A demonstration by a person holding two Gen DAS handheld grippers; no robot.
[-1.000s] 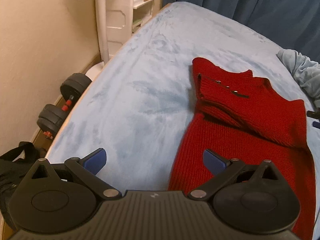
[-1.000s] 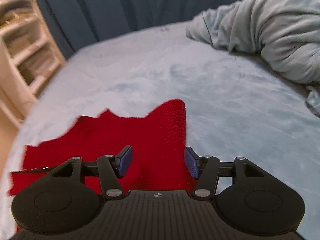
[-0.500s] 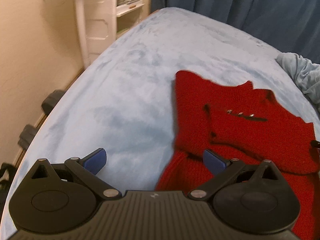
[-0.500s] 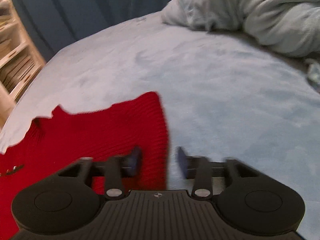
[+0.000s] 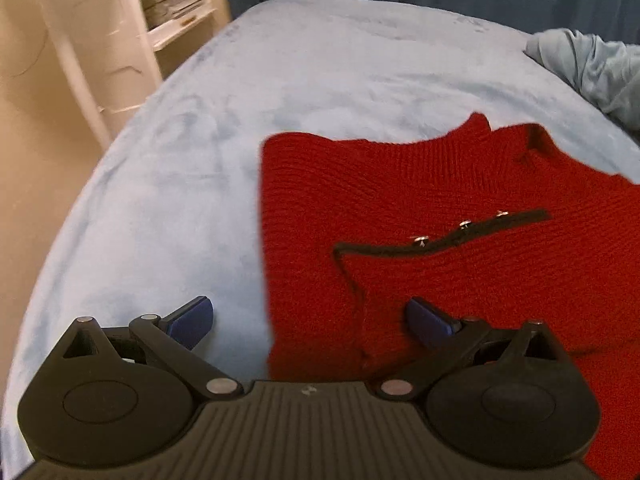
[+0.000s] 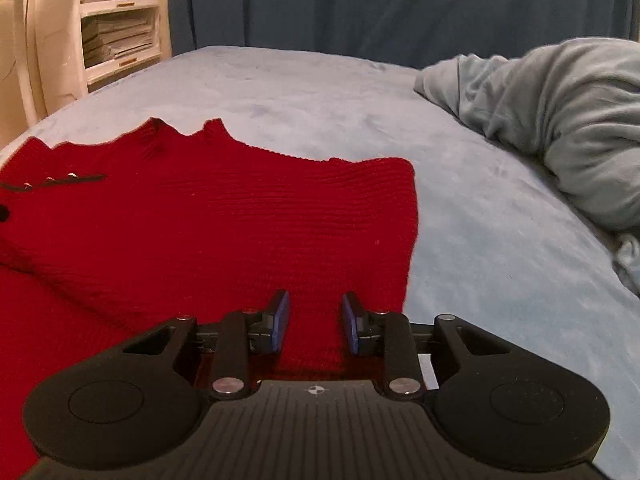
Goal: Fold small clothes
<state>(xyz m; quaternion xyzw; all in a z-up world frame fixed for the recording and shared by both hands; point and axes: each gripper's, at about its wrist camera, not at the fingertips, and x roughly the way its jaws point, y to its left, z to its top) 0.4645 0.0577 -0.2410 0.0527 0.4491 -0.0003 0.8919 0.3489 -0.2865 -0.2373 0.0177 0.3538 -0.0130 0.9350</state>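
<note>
A red knit sweater (image 5: 420, 208) lies flat on the light blue bed (image 5: 240, 100), with a dark placket and small metal buttons (image 5: 464, 225). My left gripper (image 5: 310, 320) is wide open and empty, straddling the sweater's left edge. In the right wrist view the sweater (image 6: 224, 220) fills the lower left. My right gripper (image 6: 314, 322) hovers over its right part near the side edge, jaws partly open, nothing held.
A crumpled pale blue blanket (image 6: 560, 120) lies at the right of the bed. A white shelf unit (image 5: 160, 20) with stacked papers and a white fan (image 6: 24, 20) stand off the bed's far left. Dark blue curtains (image 6: 360, 8) hang behind.
Both grippers have moved forward along the sweater toward its collar end. The right gripper's jaws stand narrower than a second ago. The dumbbells have left the left wrist view.
</note>
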